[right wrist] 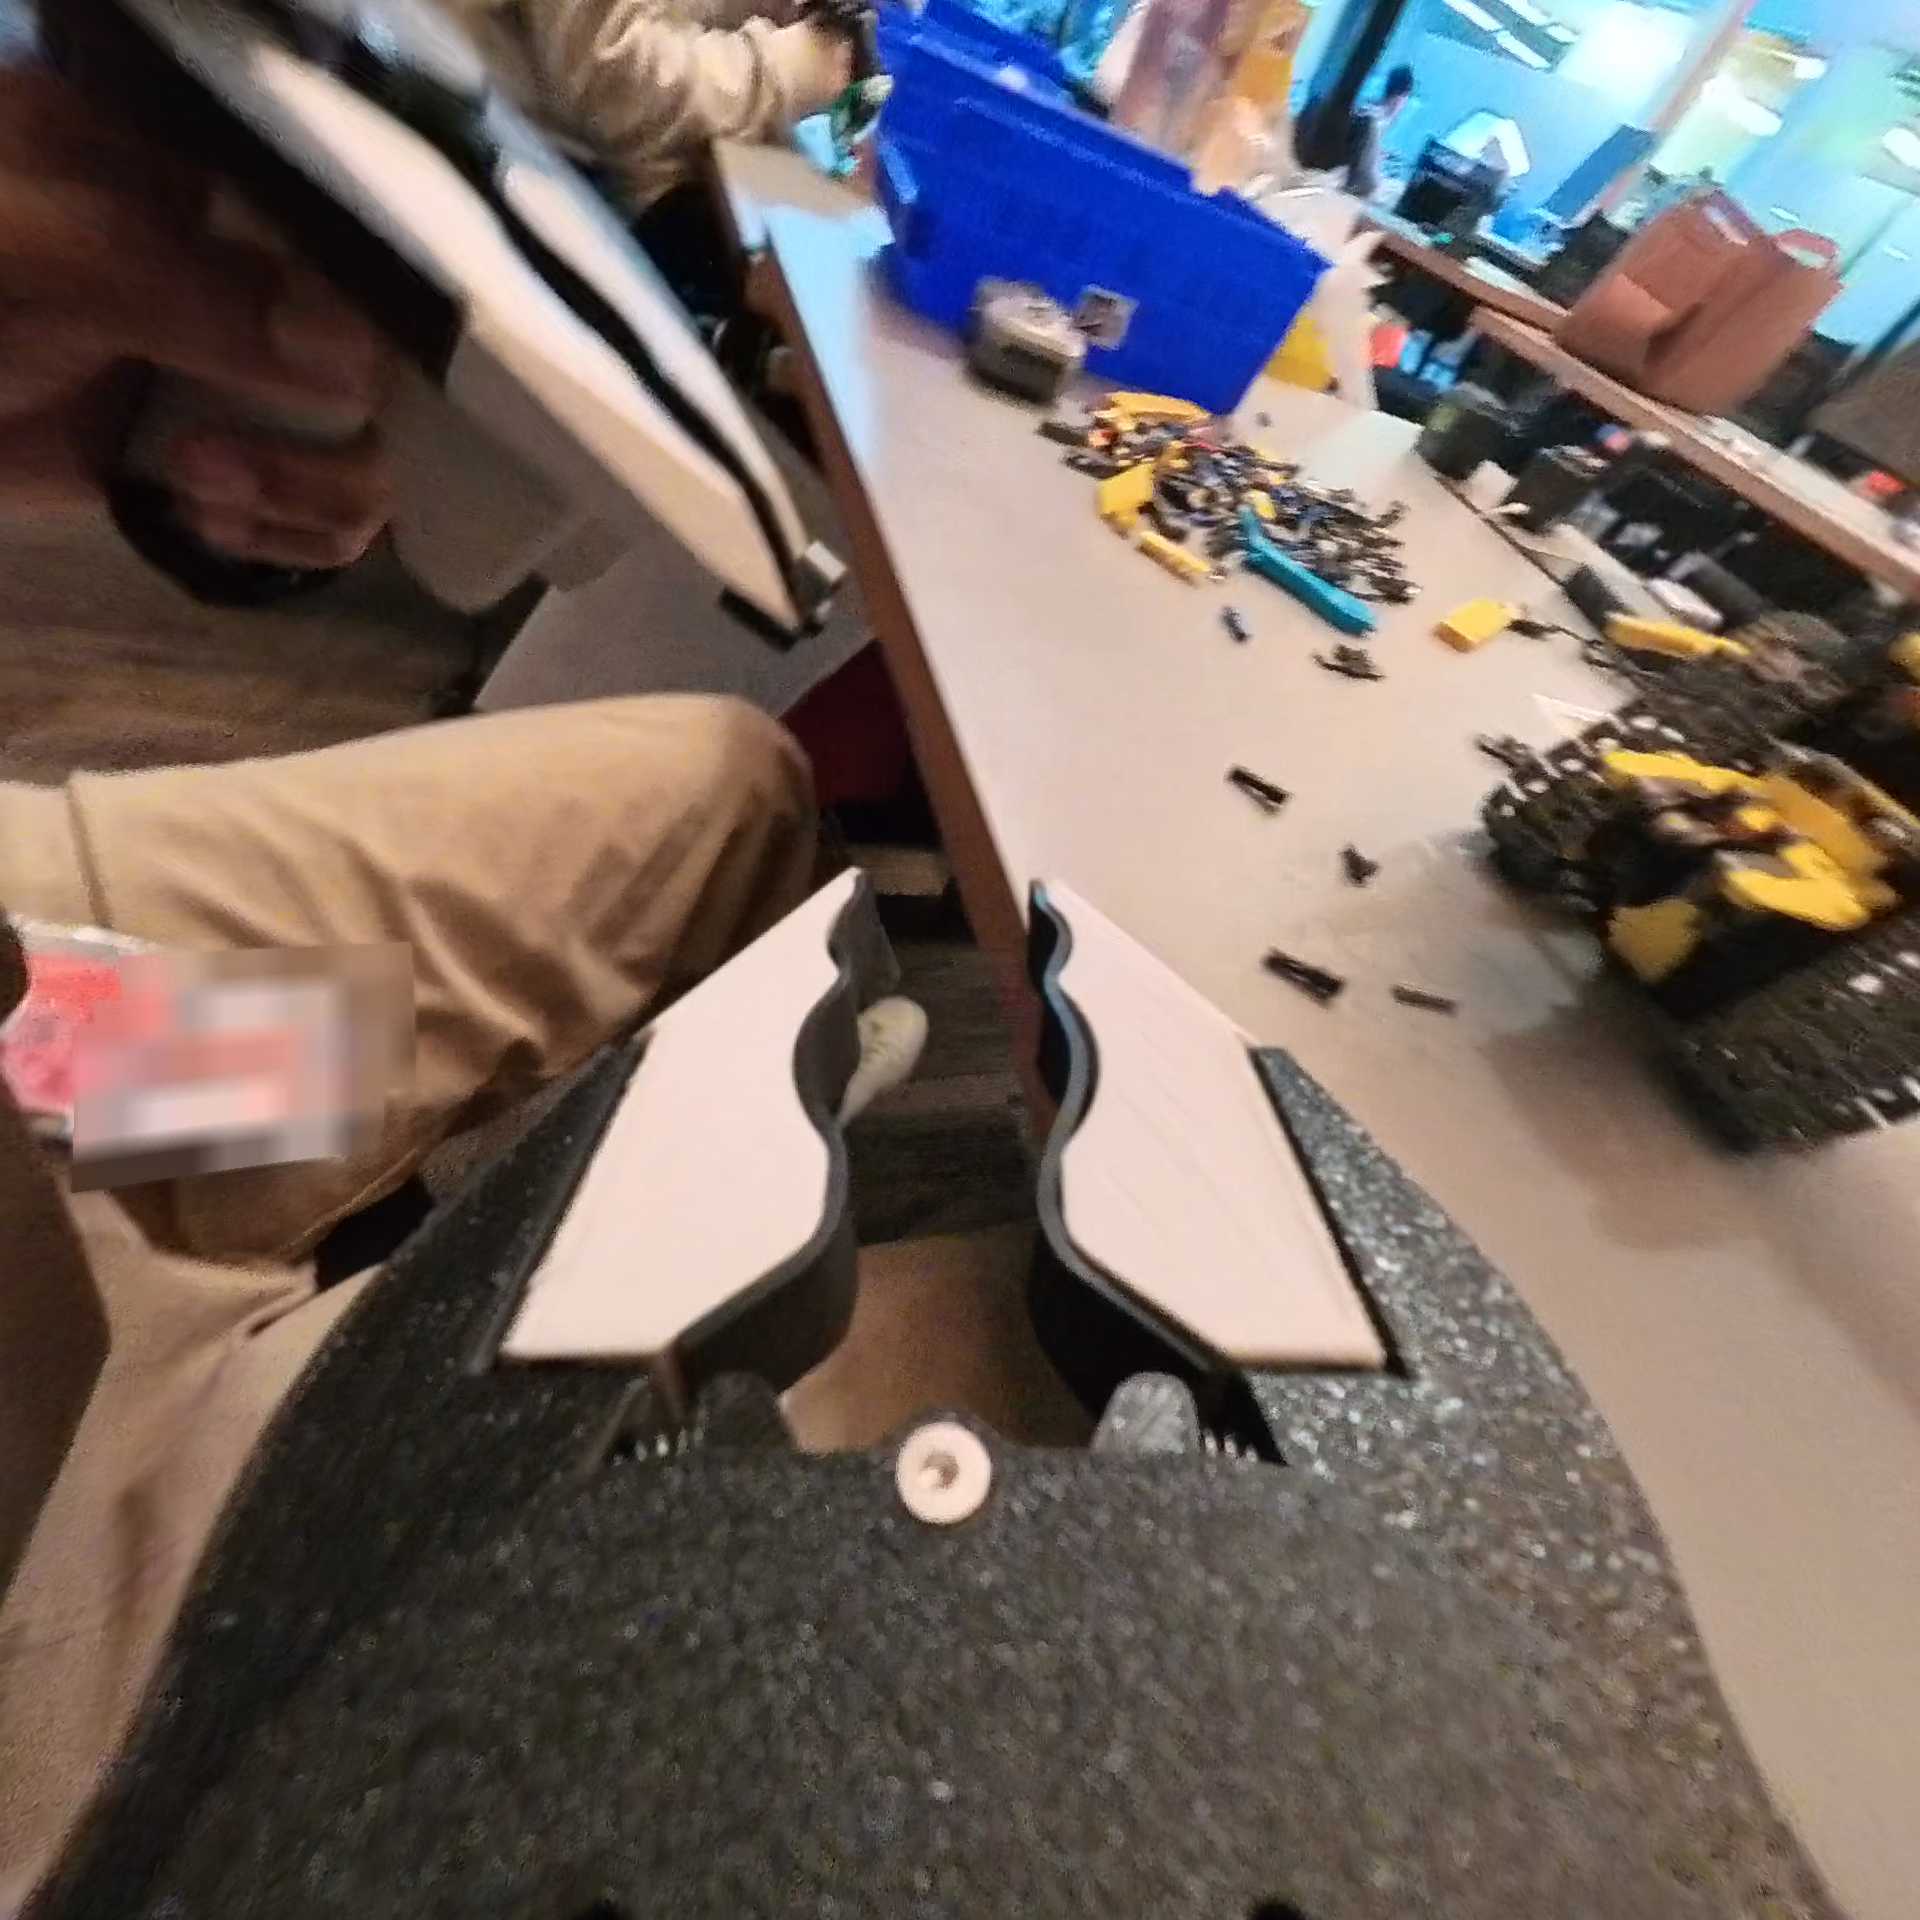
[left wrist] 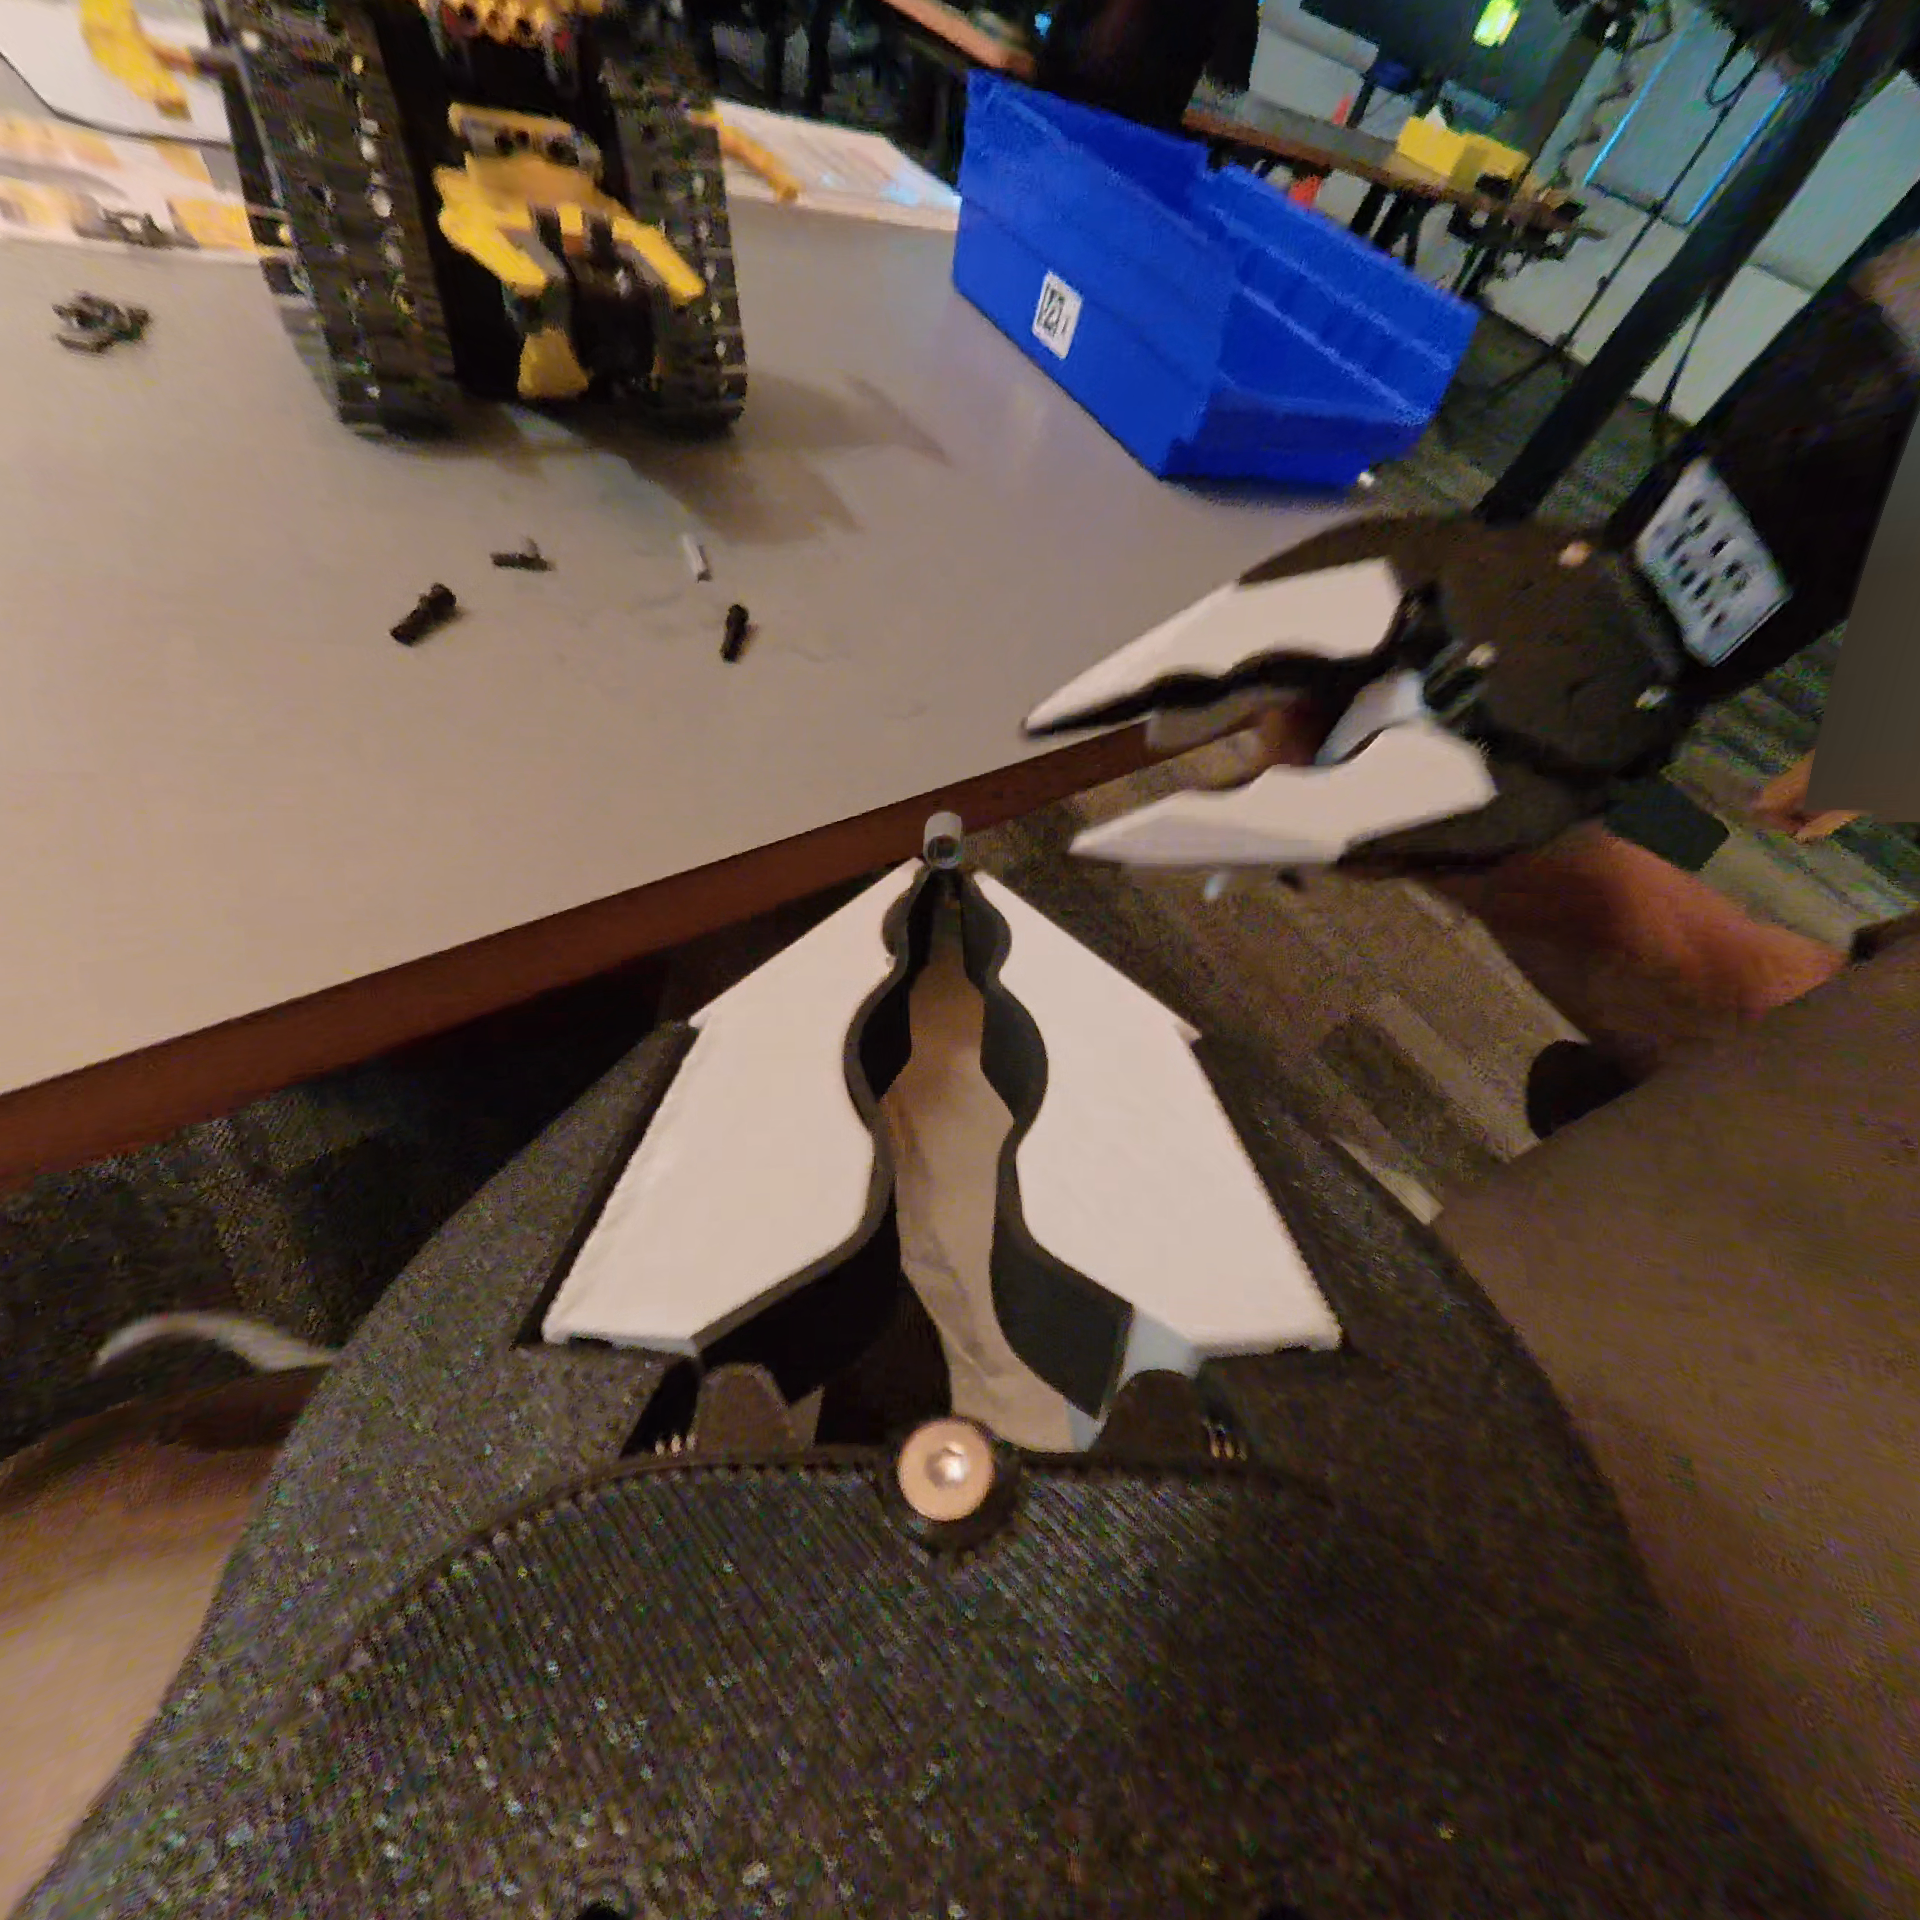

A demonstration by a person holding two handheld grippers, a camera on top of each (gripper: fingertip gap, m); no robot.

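The left gripper [left wrist: 943, 868] pinched a small grey cylindrical plastic peg [left wrist: 943, 837] at the grey table's [left wrist: 312, 831] edge; the right gripper's [right wrist: 948, 899] jaws stood apart, holding nothing.

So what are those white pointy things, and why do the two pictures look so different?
Each white pair is a hand-held gripper, like big tweezers a person squeezes. No robot here. Each has its own camera looking along its fingers, so you get two pictures.

In the left one's picture, the left hand-held gripper is shut on a tiny grey peg, just off the table edge. The right hand-held gripper is open and empty; it also shows in the left picture.

On the table are a black and yellow toy tracked vehicle, a blue bin, a few small black pegs, and a pile of loose pieces.
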